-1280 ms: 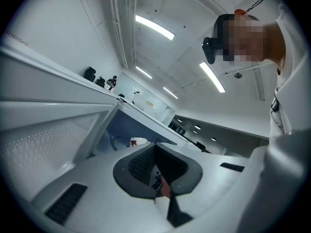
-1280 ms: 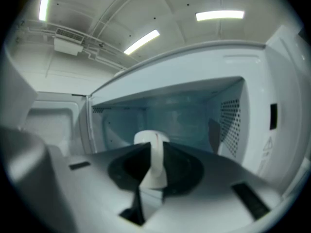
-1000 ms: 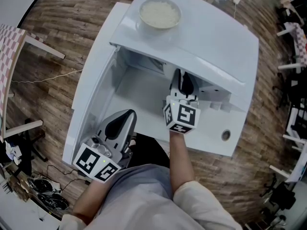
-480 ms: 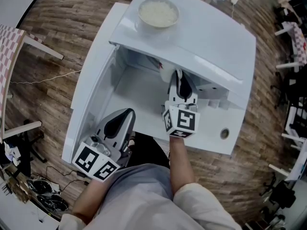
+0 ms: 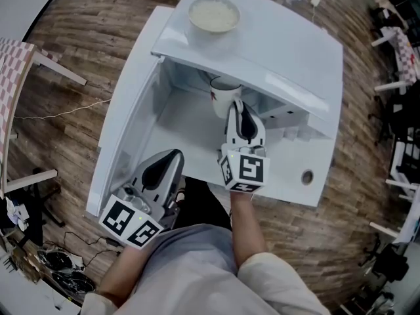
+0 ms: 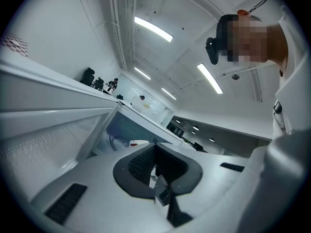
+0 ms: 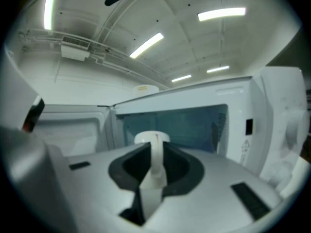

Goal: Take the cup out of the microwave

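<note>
A white cup (image 5: 225, 96) with a red mark shows at the mouth of the open white microwave (image 5: 275, 54), just below its top's front edge. My right gripper (image 5: 238, 110) is shut on the cup's handle (image 7: 156, 161), which stands upright between the jaws. The cup's rim (image 7: 151, 138) rises just beyond them, with the microwave cavity (image 7: 189, 125) behind. My left gripper (image 5: 170, 157) hangs low by the open door (image 5: 128, 120), shut with nothing in it. In the left gripper view the left gripper (image 6: 154, 171) faces the door's inner side (image 6: 48, 135).
A white bowl (image 5: 213, 13) of pale food sits on the microwave's top. The control panel (image 7: 286, 125) is right of the cavity. The door swings out to the left. Wooden floor (image 5: 65, 77) surrounds the unit, with chairs (image 5: 397, 51) at the right edge.
My right gripper has drawn back toward the person with the cup. The cup, hidden under the microwave's top before, now shows at the opening. The left gripper has stayed put.
</note>
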The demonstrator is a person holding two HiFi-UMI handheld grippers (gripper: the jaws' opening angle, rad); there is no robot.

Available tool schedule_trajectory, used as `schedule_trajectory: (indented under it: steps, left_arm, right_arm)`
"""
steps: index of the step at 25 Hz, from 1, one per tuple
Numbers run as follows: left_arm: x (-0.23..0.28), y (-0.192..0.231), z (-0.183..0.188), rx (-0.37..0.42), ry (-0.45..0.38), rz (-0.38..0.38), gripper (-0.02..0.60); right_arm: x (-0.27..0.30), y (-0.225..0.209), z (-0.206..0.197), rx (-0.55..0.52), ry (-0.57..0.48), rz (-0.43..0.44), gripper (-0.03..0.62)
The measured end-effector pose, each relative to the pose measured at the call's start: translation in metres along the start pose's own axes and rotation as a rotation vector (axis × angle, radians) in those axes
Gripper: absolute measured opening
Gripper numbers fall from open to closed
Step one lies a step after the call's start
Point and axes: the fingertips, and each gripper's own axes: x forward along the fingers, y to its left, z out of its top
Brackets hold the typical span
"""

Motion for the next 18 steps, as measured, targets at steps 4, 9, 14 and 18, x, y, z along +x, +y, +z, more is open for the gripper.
schedule_trajectory:
  steps: [4,9,14,18]
  left_arm:
    - [-0.008,-0.002,0.0,-0.002,0.0,-0.002,0.015]
    - [-0.013,-0.003,0.001,0.002,-0.001,-0.004,0.015]
    - [-0.017,-0.005,0.003,0.003,-0.006,-0.006,0.015]
    - [-0.021,-0.007,0.004,0.0,-0.016,-0.007,0.015]
  right_arm:
    - [-0.01,0.006,0.002,0.003,-0.004,0.004,0.074]
    - [-0.019,0.013,0.005,-0.007,-0.006,0.014,0.074]
    - [-0.024,0.016,0.007,-0.011,0.0,0.023,0.069]
    - [-0.031,0.018,0.01,-0.016,0.0,0.032,0.067]
